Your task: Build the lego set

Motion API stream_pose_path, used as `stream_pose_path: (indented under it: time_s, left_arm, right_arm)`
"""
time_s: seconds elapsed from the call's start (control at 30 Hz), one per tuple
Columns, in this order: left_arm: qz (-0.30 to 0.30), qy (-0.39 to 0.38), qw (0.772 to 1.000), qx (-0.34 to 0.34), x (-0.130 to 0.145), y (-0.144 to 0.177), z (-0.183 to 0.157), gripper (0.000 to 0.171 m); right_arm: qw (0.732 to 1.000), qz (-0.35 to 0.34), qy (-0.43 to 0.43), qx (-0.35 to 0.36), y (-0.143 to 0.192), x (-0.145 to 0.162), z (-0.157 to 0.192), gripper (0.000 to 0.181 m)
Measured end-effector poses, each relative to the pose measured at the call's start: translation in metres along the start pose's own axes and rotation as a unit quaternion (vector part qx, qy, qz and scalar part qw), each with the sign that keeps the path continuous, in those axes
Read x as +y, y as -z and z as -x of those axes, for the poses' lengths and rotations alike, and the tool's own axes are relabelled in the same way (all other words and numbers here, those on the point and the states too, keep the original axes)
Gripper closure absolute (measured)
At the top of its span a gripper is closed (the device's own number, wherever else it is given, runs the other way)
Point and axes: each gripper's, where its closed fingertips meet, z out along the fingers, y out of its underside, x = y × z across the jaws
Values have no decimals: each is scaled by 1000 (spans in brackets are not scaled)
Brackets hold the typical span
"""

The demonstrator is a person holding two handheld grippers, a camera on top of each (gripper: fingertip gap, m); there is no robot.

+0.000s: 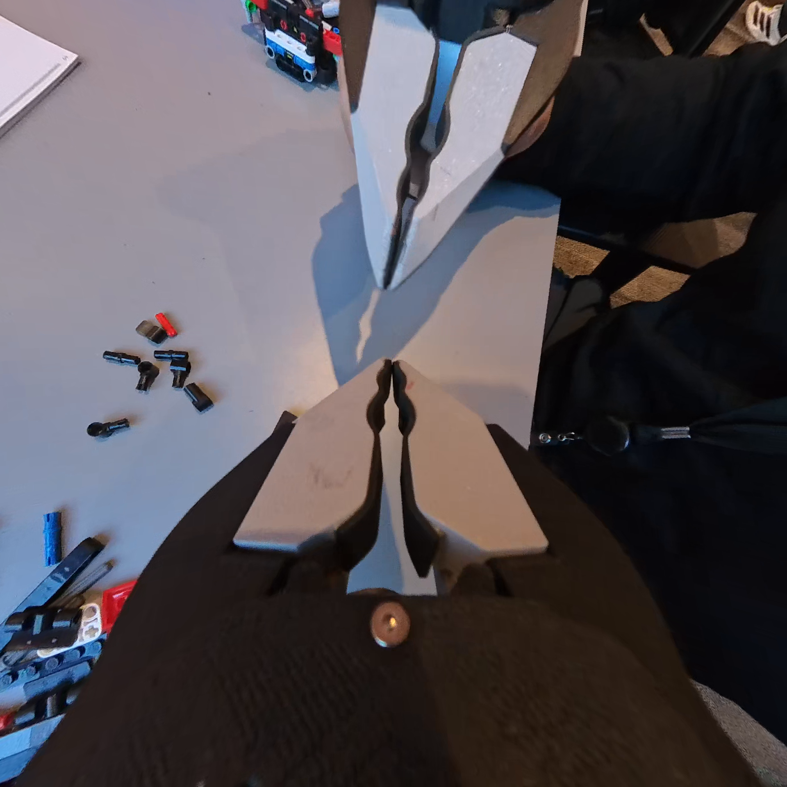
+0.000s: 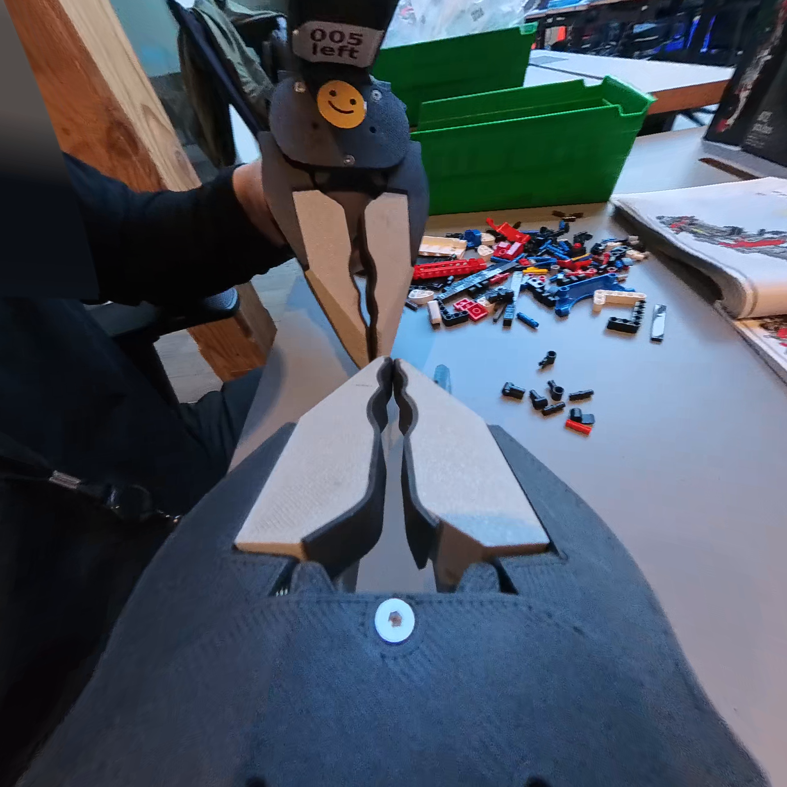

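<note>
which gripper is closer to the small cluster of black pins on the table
Left. The left gripper is just beside the black pins, at about their level; the right gripper sits farther off. Both are shut and empty.

Small loose pieces point(image 2: 549, 400) on table point(image 2: 639, 511), nearer than brick pile point(image 2: 536, 272)

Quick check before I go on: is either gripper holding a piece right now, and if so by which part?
Nothing is held. The left gripper and right gripper are both shut on nothing, tips facing each other above the table edge; the small black pins lie untouched.
</note>
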Motion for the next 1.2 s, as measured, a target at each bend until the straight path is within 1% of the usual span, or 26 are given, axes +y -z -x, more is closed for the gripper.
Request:
stream_pose_path:
  time_s: [0.1, 0.23, 0.27, 0.3, 0.47, 0.57, 0.63, 0.8, 0.97, 1.13, 1.2]
  left_arm:
    - [-2, -3, 1000, 1, -1, 1, -1, 171]
    - [1, -17, 1000, -6, -2, 1, -2, 171]
    - [2, -20, 1000, -4, -2, 1, -4, 171]
    - [3, -23, 1000, -3, -2, 1, -5, 171]
    - [12, -37, 999, -9, -2, -1, -8, 171]
    - [10, -38, 999, -10, -3, 0, -9, 171]
    - [10, -38, 999, -10, -2, 0, -8, 171]
    - [14, -40, 999, -9, -2, -1, -10, 171]
    - [5, -31, 999, -17, -4, 1, -6, 171]
    - [-22, -18, 999, -24, -14, 6, -3, 171]
    - [-28, -15, 999, -39, -16, 10, 2, 166]
  right_arm:
    - [999, 21, -8, -24, -5, 8, 7, 181]
    - [999, 45, 19, -14, -12, 15, 9, 181]
    - [998, 50, 20, -14, -13, 16, 10, 174]
    - [998, 53, 20, -17, -14, 17, 11, 174]
    - [998, 56, 28, -24, -16, 17, 15, 181]
    - [998, 59, 24, -26, -17, 19, 16, 181]
    - [998, 59, 21, -30, -18, 19, 17, 177]
    - [997, 63, 25, -26, -18, 20, 16, 181]
    - [998, 59, 22, -22, -17, 18, 15, 181]
    - [999, 31, 6, -7, -12, 7, 7, 181]
    - [1000, 17, -5, 2, -8, 3, 2, 181]
